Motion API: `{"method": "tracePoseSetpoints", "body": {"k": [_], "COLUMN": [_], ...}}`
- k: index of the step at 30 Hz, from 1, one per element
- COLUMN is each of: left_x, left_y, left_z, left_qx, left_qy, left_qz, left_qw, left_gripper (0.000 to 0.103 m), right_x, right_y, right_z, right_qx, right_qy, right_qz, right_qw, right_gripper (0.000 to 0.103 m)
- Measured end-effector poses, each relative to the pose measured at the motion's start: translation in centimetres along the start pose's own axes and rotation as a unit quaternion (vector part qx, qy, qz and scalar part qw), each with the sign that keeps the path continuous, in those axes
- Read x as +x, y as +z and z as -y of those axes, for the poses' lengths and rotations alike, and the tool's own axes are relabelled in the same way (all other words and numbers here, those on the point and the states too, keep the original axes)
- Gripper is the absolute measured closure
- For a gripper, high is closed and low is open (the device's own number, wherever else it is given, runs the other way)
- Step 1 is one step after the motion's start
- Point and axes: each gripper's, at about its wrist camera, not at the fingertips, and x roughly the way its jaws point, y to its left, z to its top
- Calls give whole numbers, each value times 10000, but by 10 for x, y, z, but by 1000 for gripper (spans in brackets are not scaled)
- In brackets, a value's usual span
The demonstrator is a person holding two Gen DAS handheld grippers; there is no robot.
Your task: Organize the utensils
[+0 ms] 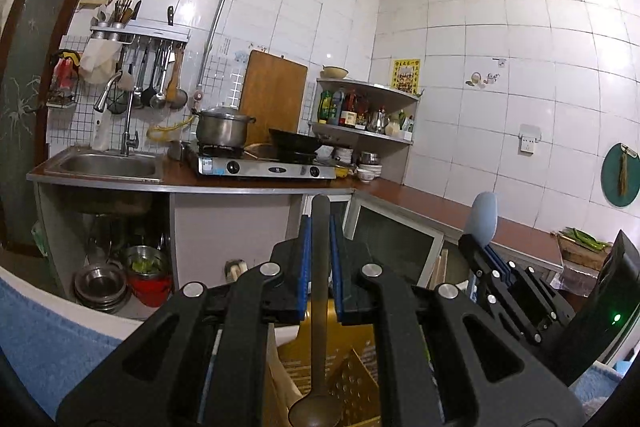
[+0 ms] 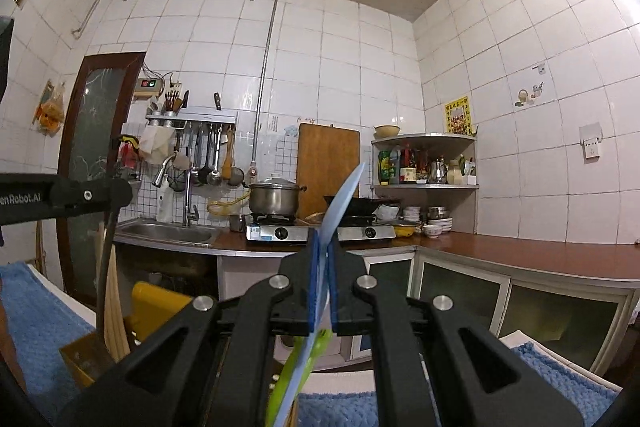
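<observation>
1. I have the left gripper [image 1: 320, 227] pinching the handle of a dark metal spoon [image 1: 319, 307]; its blue pads press the handle from both sides, the bowl hangs back toward the camera and the handle tip pokes out past the fingertips.
2. Below that spoon sits a yellow box [image 1: 320, 355] with a perforated divider; the spoon bowl is over it, but I cannot tell whether they touch.
3. My right gripper [image 2: 323, 247] is pressed onto a thin pale blue utensil [image 2: 344, 203], which slants up and to the right beyond the pads.
4. A green piece [image 2: 296, 375] runs alongside the blue utensil's lower end, near the camera.
5. From the right view, the yellow box [image 2: 156, 303] lies down-left of that gripper, beside a blue towel [image 2: 36, 315].
6. Beyond the box stands the bench [image 1: 256, 183] carrying a gas stove [image 1: 264, 167] and a sink [image 1: 108, 165].
</observation>
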Motion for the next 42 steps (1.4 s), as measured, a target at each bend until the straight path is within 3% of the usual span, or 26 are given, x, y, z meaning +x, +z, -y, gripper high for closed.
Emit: {"method": "tracePoseSetpoints", "body": {"k": [9, 14, 23, 30, 34, 35, 37, 38, 39, 41, 42], "left_x": [-13, -21, -21, -18, -21, -23, -32, -37, -45, -57, -61], "left_y": [-15, -10, -1, -22, -25, -26, -26, -26, -26, -26, -26], "left_z": [-11, -16, -4, -9, -21, -22, -22, -21, -21, -21, -21], "left_qx": [-116, -182, 68, 118, -181, -215, -167, -142, -134, -101, -93], "left_qy": [64, -25, -8, -1, 26, 35, 180, 290, 376, 449, 453], "left_qz": [-99, -228, -13, -358, -692, -764, -912, -948, -919, -1001, -1075], "left_qw": [9999, 9996, 10000, 9993, 9974, 9968, 9955, 9950, 9950, 9939, 9931], "left_gripper": [95, 95, 95, 95, 95, 93, 70, 50, 44, 44, 43], "right_x": [-21, -30, -33, -36, -38, -39, -39, -39, -38, -41, -43], "right_y": [-20, -13, 5, -10, -11, -9, -7, -5, -4, -1, 0], "right_z": [-4, 8, 7, 7, 8, 8, 9, 9, 10, 12, 12], "right_qx": [-221, 27, -200, -283, -222, -204, -173, -164, -141, -60, -56], "right_qy": [162, 434, 438, 553, 822, 874, 962, 997, 1013, 1021, 1020], "right_qz": [-252, -498, -206, -431, -819, -937, -1136, -1314, -1504, -1691, -1722], "right_qw": [9993, 9978, 9986, 9971, 9930, 9915, 9887, 9862, 9833, 9803, 9798], "right_gripper": [97, 97, 98, 98, 97, 97, 97, 96, 91, 50, 49]}}
